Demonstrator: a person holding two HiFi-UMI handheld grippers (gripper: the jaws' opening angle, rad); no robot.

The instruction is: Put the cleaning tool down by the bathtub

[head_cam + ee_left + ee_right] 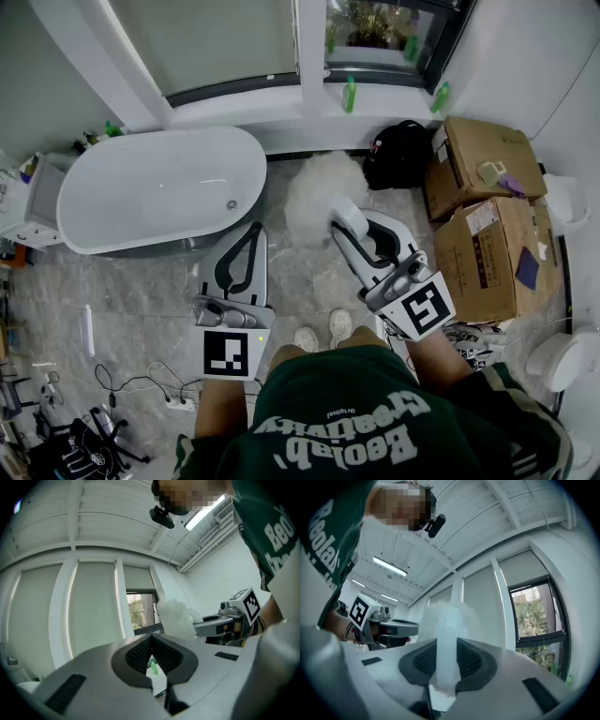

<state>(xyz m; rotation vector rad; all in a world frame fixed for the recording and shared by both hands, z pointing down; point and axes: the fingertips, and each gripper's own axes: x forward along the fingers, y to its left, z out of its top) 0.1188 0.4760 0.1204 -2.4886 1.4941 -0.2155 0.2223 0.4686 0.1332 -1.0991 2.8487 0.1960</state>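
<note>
Inside right hand-held gripper (pixel 446 665): duster handle (pixel 447 634), clamped; left hand-held gripper (pixel 152 641) closed, empty.

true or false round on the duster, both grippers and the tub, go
1. The right gripper is clamped on the handle of the white duster. True.
2. The left gripper holds a green bottle. False: its jaws are together with nothing between them.
3. The duster lies inside the bathtub. False: it is held over the floor beside the tub.
4. Cardboard boxes stand at the head view's right. True.
</note>
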